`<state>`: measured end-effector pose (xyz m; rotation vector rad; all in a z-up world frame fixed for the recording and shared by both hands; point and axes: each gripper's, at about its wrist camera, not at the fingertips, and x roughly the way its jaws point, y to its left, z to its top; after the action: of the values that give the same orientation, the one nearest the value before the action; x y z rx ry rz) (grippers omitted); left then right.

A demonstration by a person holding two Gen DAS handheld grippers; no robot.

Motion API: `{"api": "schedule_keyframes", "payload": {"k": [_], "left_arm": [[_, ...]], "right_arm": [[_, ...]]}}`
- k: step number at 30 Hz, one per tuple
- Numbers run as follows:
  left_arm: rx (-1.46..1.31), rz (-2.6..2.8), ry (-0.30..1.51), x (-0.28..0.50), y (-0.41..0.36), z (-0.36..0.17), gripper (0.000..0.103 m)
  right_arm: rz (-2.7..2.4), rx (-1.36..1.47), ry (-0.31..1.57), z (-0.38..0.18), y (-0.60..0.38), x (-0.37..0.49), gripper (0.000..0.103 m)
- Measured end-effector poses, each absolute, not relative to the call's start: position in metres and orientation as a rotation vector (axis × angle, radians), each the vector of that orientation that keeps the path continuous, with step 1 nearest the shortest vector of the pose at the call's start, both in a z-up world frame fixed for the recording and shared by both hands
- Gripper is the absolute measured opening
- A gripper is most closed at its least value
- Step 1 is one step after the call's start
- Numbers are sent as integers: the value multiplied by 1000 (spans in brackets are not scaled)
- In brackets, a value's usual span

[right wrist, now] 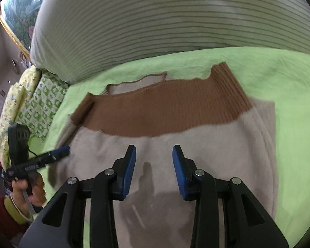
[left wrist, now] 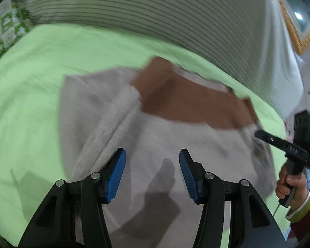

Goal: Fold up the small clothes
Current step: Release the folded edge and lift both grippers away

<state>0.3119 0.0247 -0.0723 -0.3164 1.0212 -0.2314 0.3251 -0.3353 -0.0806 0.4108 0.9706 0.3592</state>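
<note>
Bordering the sweater (right wrist: 175, 144), striped bedding (right wrist: 175, 20) and patterned pillows (right wrist: 41, 103)

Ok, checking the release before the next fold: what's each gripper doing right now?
Left gripper: open, holding nothing, above the sweater.
Right gripper: open, holding nothing.

Readable text: almost none.
Pale embossed marking on the black arm of the right tongs (left wrist: 258, 134), seen from the left wrist view, maybe three characters, too blurred to read for sure. Similar marking strip on the side of the left tongs (right wrist: 62, 151) in the right wrist view, smeared, illegible. Green-and-white patterned pillow (right wrist: 44, 105) carries shapes only, no readable lettering.
</note>
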Motion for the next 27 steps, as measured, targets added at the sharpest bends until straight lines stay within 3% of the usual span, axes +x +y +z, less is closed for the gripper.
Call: {"api": "schedule_keyframes", "payload": {"k": [14,16,17,22,27], "left_arm": [[-408,-158,945,355,64,-81,45],[-405,-153,935,344,64,-73,51],[-381,-131,930,336,65,-69,58],[-466,-132,911,296,75,-52,59],[-462,-272,944,261,38,-50,62]], "right_arm": [[-41,407,899,-97,-400,359,39],[-7,465,885,-91,-401,351,39],[21,503,871,-84,-400,344,39],[185,570,861,-62,-363,313,41],[345,445,890,-52,-285,281,52]]}}
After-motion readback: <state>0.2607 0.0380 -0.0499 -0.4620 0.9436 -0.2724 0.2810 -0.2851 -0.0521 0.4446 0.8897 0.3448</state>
